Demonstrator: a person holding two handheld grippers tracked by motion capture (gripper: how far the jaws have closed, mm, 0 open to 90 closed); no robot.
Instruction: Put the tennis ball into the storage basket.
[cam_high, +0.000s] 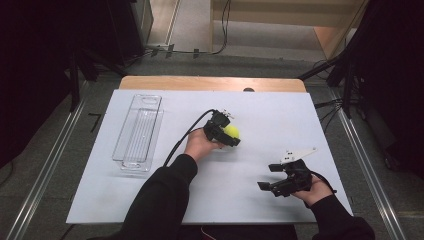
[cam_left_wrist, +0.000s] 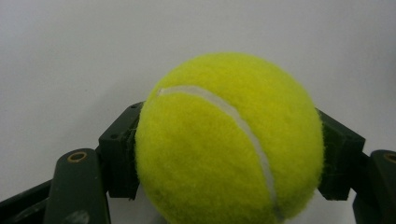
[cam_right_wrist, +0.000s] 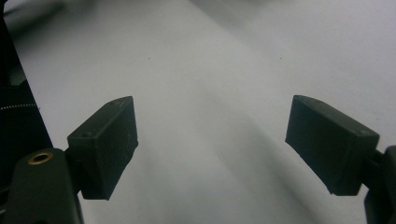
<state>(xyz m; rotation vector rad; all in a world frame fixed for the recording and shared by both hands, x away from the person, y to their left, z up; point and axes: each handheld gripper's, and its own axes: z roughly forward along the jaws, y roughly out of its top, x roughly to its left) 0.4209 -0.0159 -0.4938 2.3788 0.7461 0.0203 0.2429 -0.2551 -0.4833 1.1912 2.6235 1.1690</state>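
Yellow-green fuzz takes up most of your left gripper view: the tennis ball (cam_left_wrist: 229, 140) sits square between the two black jaws, with a pad pressed into each side, so your left gripper (cam_high: 223, 131) is clamped on it. In the high view that's near the middle of the frame, on the white table (cam_high: 280, 120). The clear plastic bin (cam_high: 137, 132) is off at the left, well apart. Your right gripper (cam_high: 274, 176), lower right, has its jaws spread wide over bare table.
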